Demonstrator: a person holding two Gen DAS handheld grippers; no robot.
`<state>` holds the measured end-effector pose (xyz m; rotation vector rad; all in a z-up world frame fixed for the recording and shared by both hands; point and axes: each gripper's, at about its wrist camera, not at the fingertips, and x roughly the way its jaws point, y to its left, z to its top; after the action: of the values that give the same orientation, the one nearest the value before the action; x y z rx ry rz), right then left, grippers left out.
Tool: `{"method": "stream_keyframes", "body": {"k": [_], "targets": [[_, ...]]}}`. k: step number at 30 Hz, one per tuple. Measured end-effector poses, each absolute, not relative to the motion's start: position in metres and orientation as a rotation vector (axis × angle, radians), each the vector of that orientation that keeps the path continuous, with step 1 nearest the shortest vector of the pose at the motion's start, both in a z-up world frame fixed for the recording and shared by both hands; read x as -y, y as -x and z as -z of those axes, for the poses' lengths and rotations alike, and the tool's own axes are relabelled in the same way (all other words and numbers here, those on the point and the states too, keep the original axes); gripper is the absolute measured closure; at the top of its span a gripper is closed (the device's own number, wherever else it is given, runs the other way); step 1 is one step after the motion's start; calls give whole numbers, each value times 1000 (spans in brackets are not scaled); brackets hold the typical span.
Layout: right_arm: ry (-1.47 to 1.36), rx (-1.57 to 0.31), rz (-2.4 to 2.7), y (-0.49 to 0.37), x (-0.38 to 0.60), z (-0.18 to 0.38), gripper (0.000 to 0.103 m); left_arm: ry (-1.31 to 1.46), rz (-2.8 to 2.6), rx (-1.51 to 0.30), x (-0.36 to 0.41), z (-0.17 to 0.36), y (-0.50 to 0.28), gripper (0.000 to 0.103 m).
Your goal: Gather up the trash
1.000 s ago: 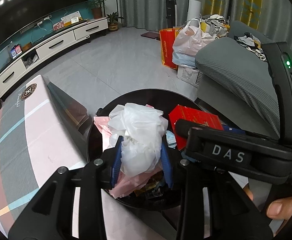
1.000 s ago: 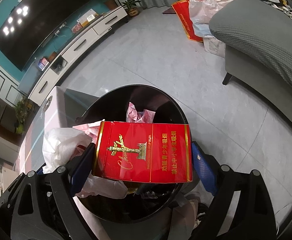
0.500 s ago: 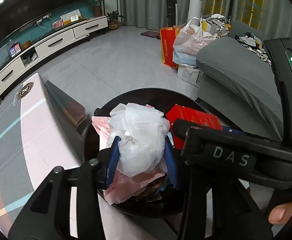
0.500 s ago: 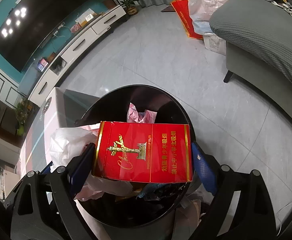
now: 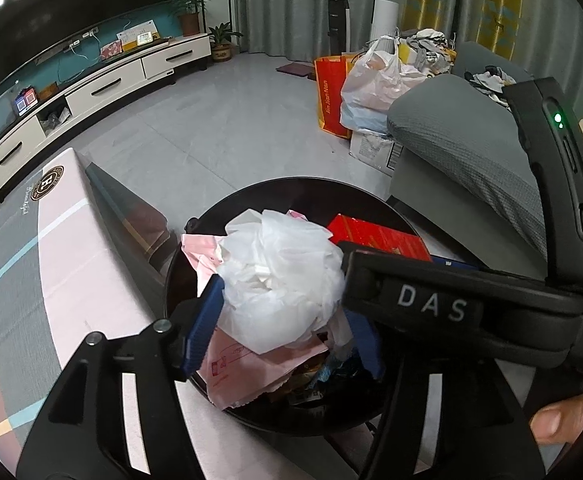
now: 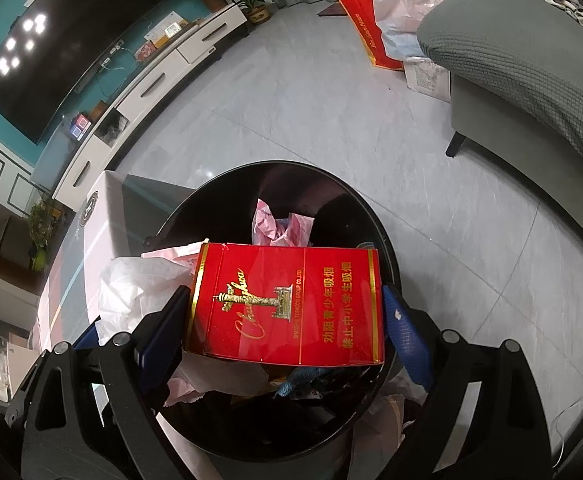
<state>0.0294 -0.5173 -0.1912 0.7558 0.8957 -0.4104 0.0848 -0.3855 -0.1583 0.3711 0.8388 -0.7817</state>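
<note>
A black round bin (image 5: 311,180) holds pink paper (image 5: 251,368) and other wrappers. Over it, a crumpled white plastic bag (image 5: 279,280) sits between the blue pads of my left gripper (image 5: 285,332). Its jaws are opening and the pads no longer squeeze the bag, which rests on the pink paper. My right gripper (image 6: 283,328) is shut on a red cigarette carton (image 6: 287,304), held flat above the bin (image 6: 275,164). The same carton (image 5: 375,236) shows behind the right gripper's black body in the left wrist view. The white bag (image 6: 131,284) lies left of the carton.
A low table with a pink and grey cloth (image 5: 31,280) touches the bin's left side. A grey sofa (image 5: 471,152) stands right, with full bags (image 5: 371,80) beyond it. A white TV stand (image 5: 103,88) lines the far wall. A thumb (image 5: 551,420) shows at lower right.
The left gripper's fingers have spread apart and the white bag has puffed out between them. The right gripper and the red carton have stayed in place.
</note>
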Motion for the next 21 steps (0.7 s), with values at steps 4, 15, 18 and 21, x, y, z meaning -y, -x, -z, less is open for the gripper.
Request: {"method": "stream_keyframes", "body": {"k": [4,15,18,21], "targets": [[-766,-894,410,-30,518,192,12,-364,787,-835,383,157,-86,34],[-783,-863,410,-29,520,188,7,-331,809,-824,374,152,-87,19],[-800,-839,411,-25,524,185,7,-322,812,-817,373,150,-88,17],[-815,-814,420,-21,528,181,7,-307,816,-810,373,147,-89,15]]}}
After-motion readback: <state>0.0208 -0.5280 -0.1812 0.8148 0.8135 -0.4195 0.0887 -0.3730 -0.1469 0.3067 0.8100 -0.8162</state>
